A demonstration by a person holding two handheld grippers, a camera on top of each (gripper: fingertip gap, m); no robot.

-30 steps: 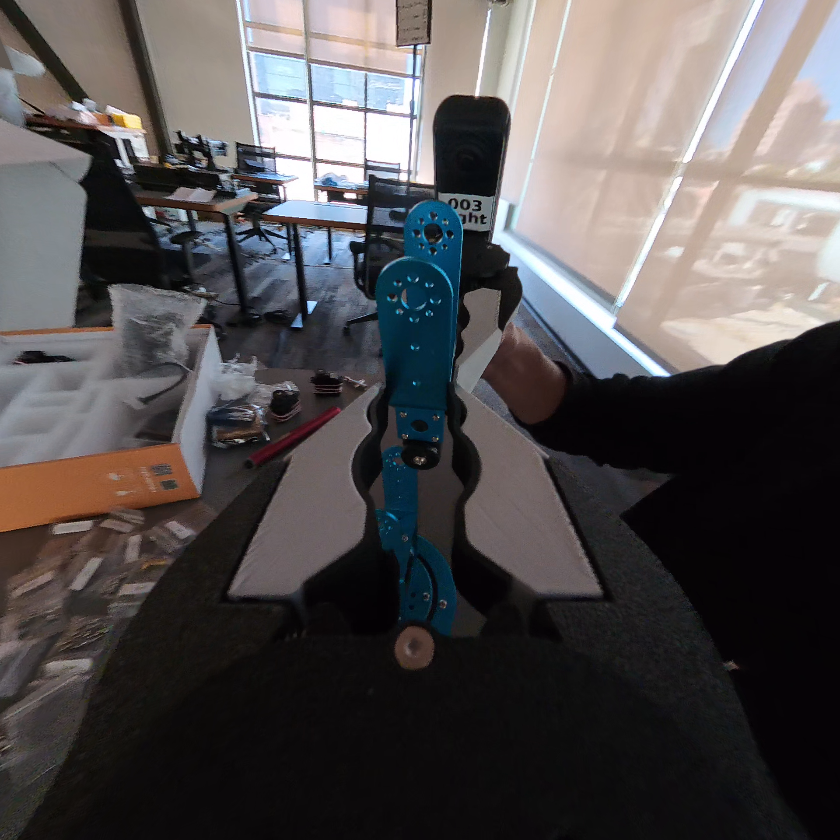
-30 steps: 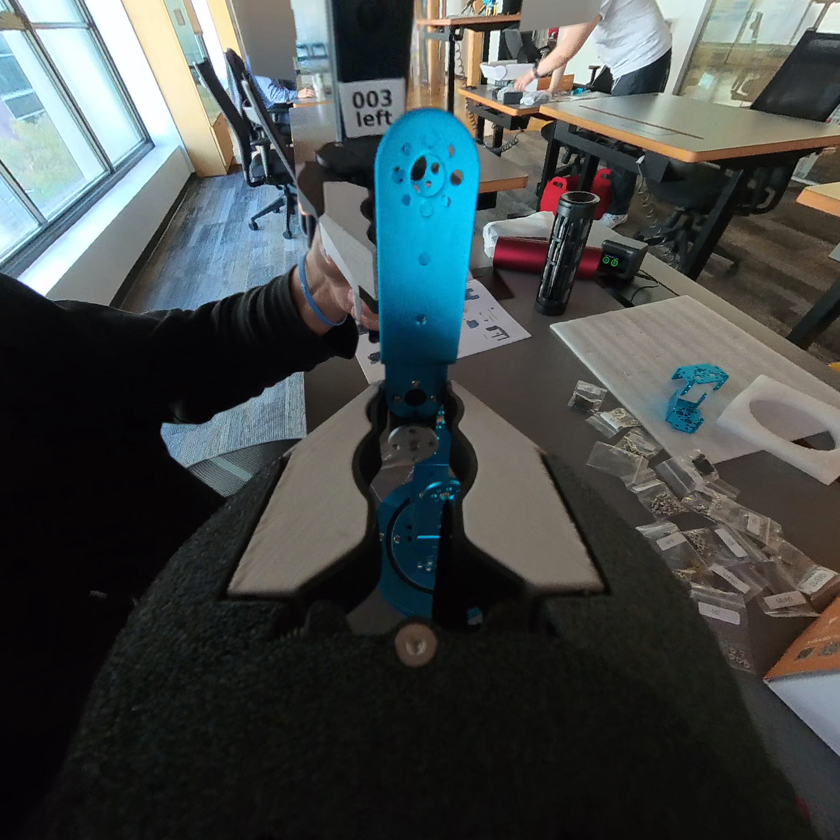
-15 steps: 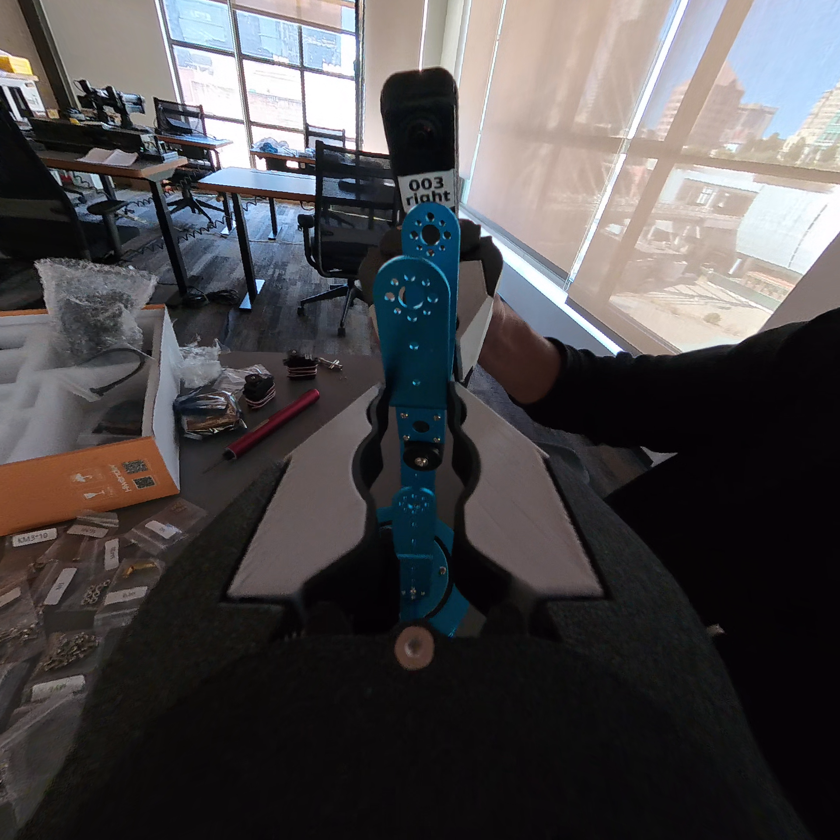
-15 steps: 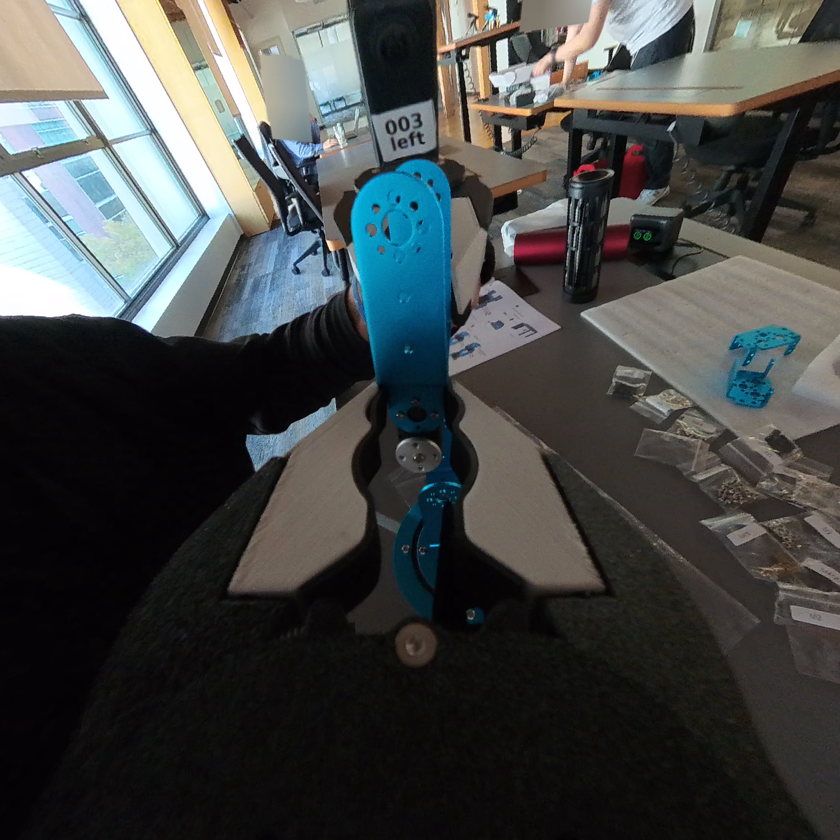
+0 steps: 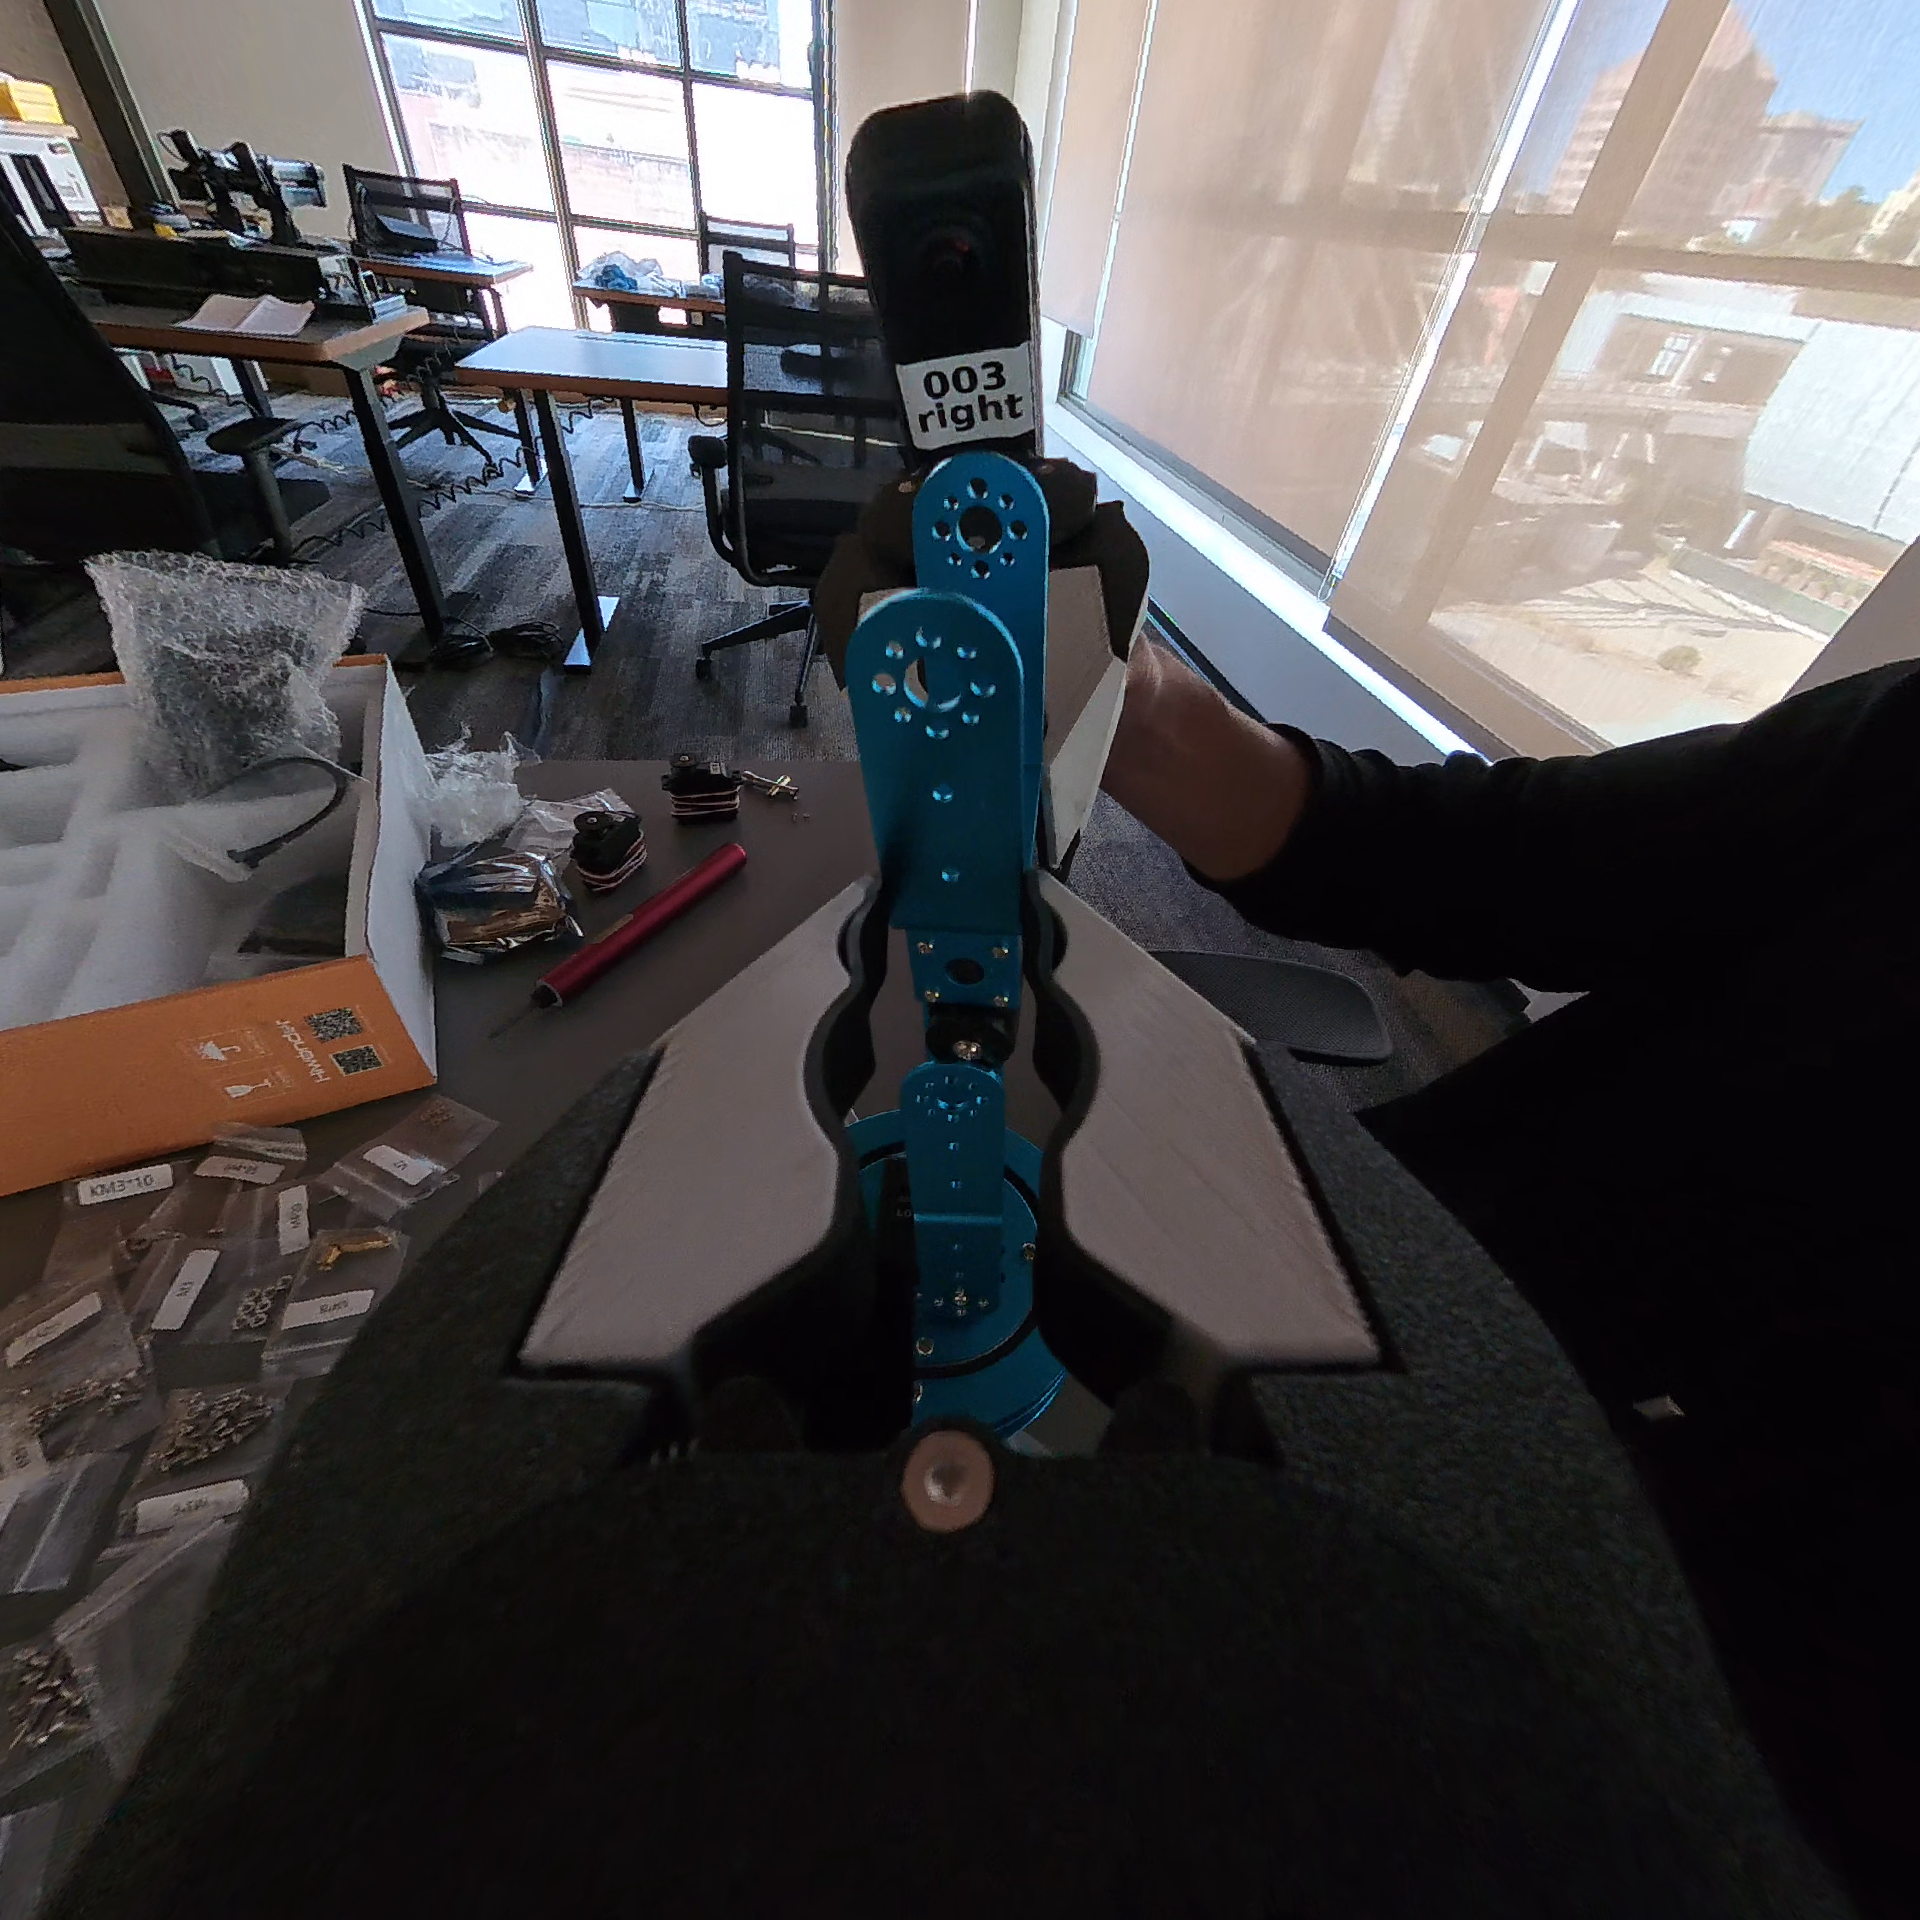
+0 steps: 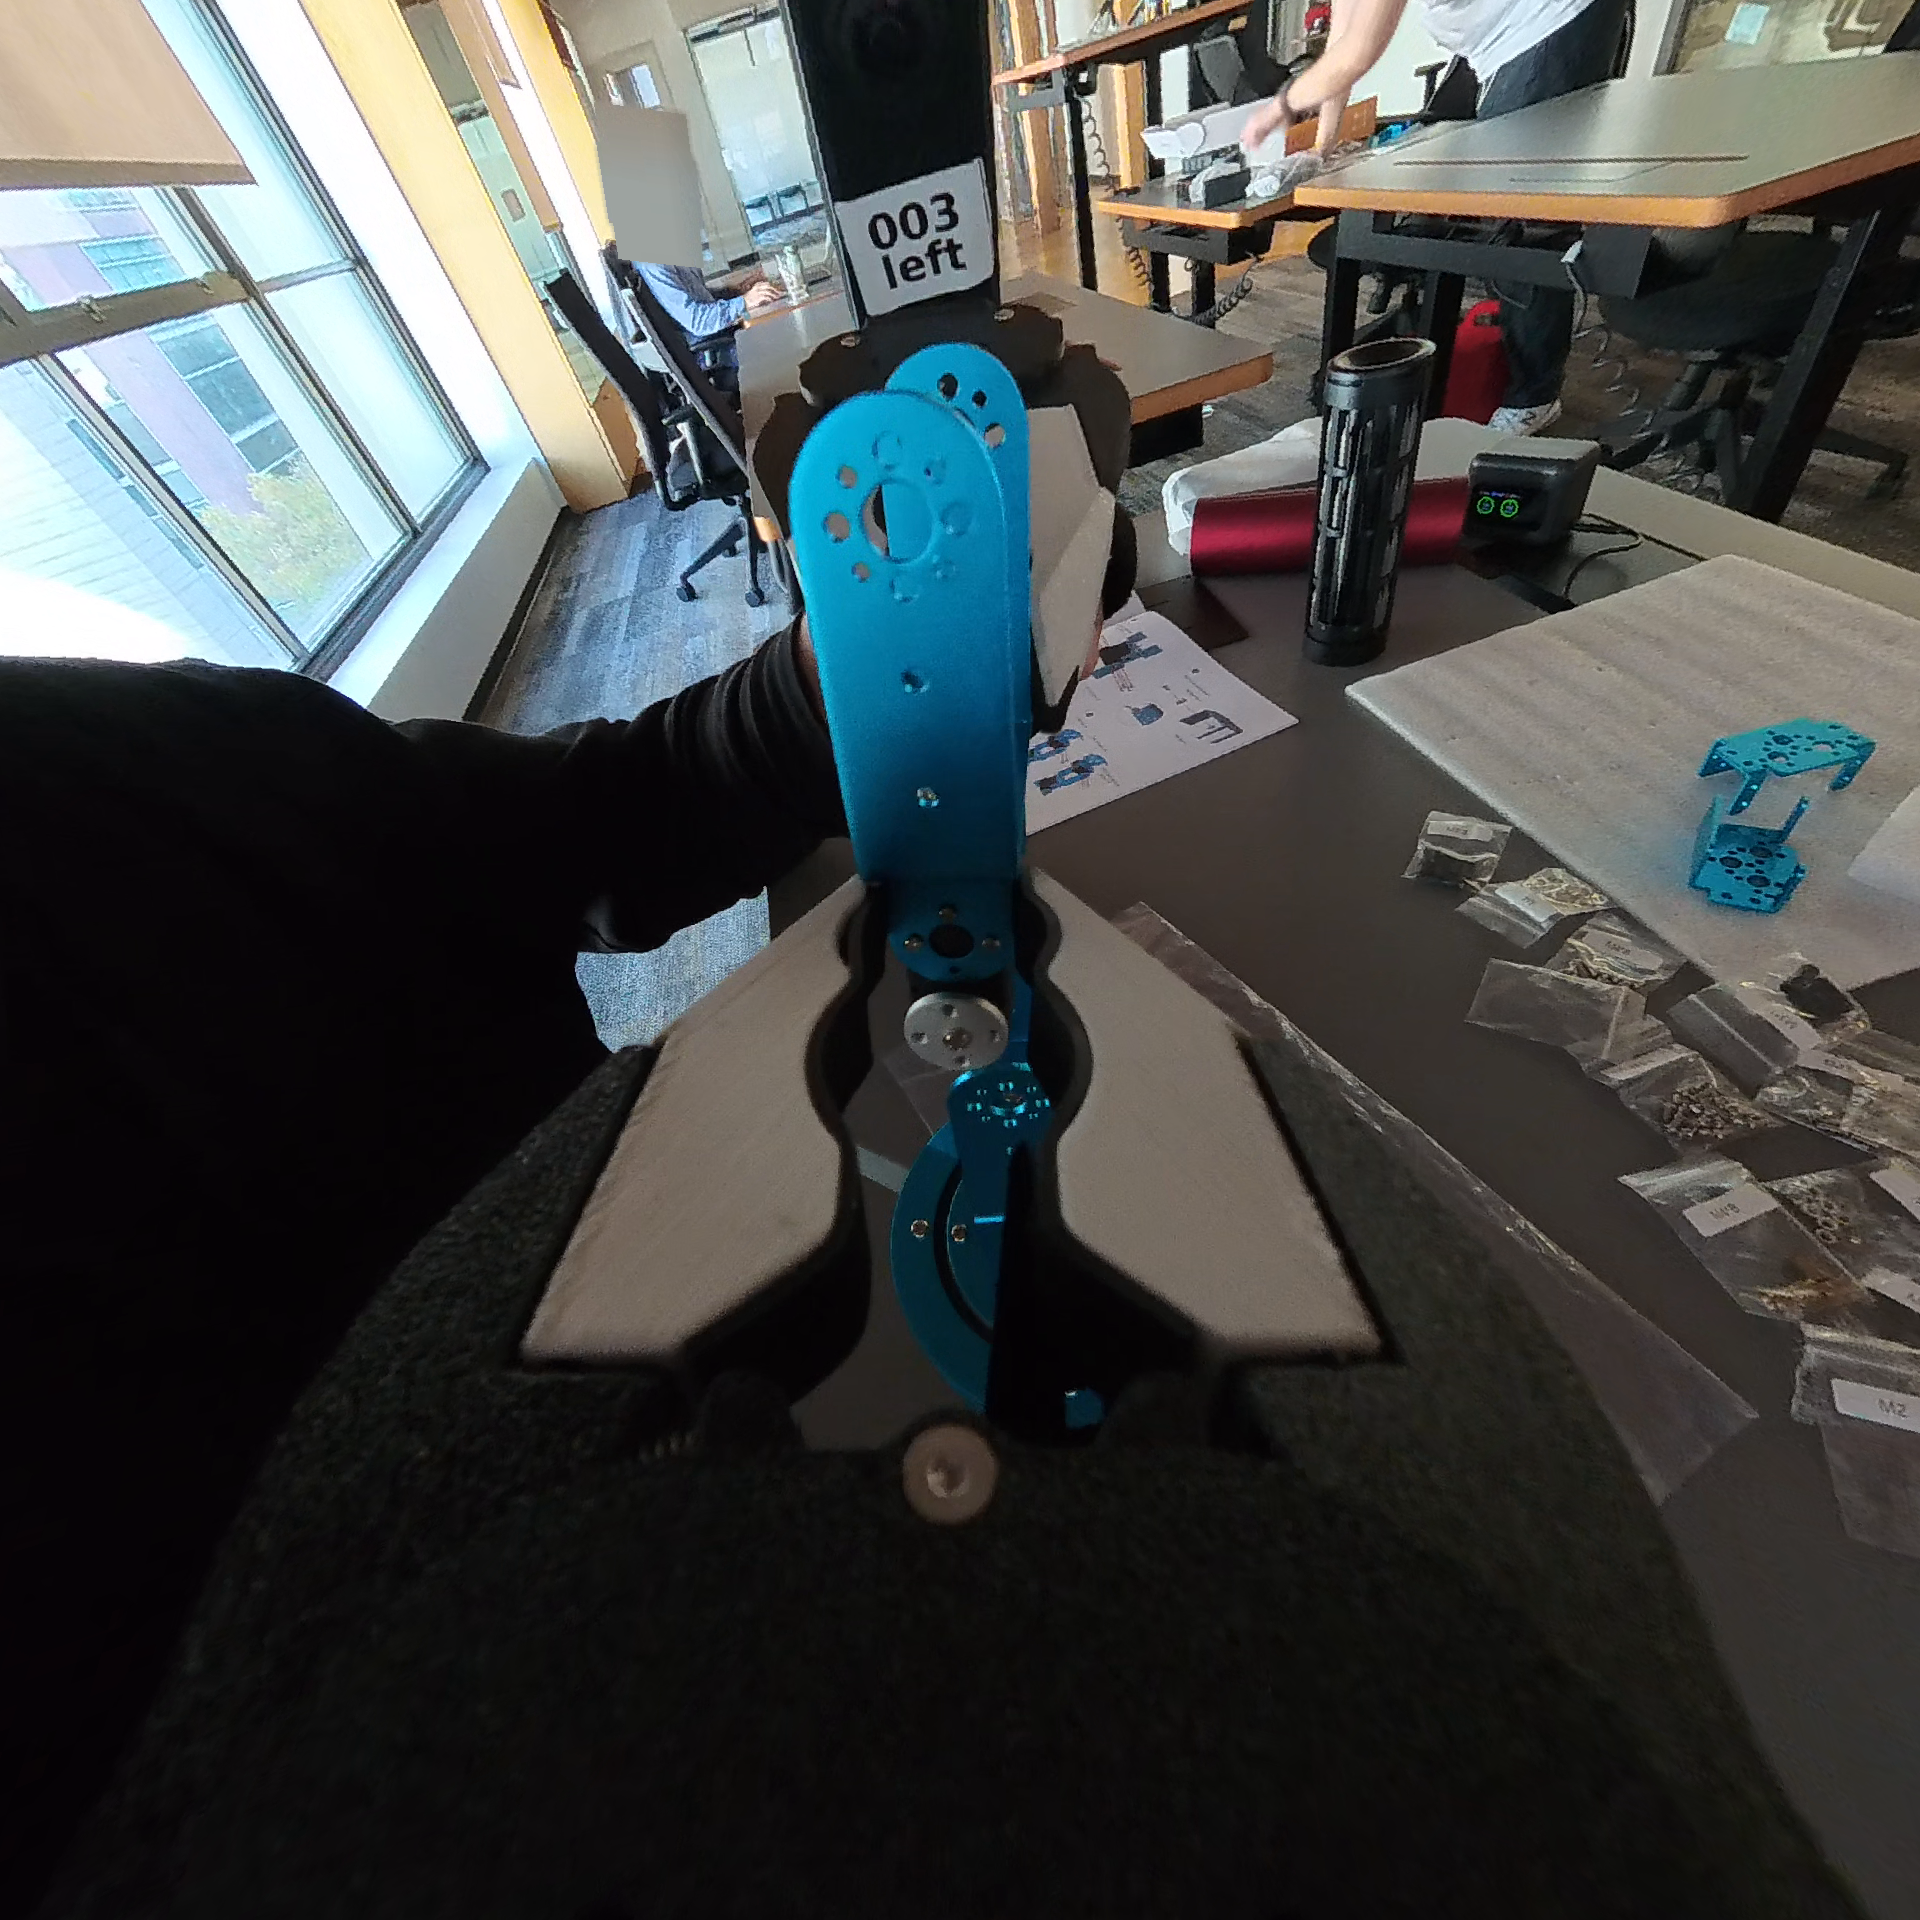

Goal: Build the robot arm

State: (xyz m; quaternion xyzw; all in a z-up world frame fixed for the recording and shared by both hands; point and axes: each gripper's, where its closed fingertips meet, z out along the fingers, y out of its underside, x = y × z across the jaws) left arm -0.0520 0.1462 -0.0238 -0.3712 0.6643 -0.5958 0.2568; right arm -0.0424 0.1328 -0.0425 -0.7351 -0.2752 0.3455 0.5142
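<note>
- Left wrist view: our left hand-held gripper (image 5: pixel 951 997) pinches the blue metal bracket assembly (image 5: pixel 940 790), held upright above the bench (image 5: pixel 727 935); the right hand-held gripper (image 5: pixel 1039 665) faces us behind it, near a red screwdriver (image 5: pixel 639 925).
- Right wrist view: our right hand-held gripper (image 6: pixel 951 977) clamps the same assembly (image 6: pixel 914 644); parts bags (image 6: pixel 1662 1049) lie on the bench.

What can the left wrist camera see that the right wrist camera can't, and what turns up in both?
Only the left wrist view shows the orange-and-white cardboard box, the slim red metal screwdriver and the small black servo motors. Only the right wrist view shows the black mesh cylinder, the printed instruction sheet and a loose blue metal bracket. Both show the tall blue perforated metal assembly, clamped from opposite sides by both grippers' fingers, and small clear bags of hardware.
</note>
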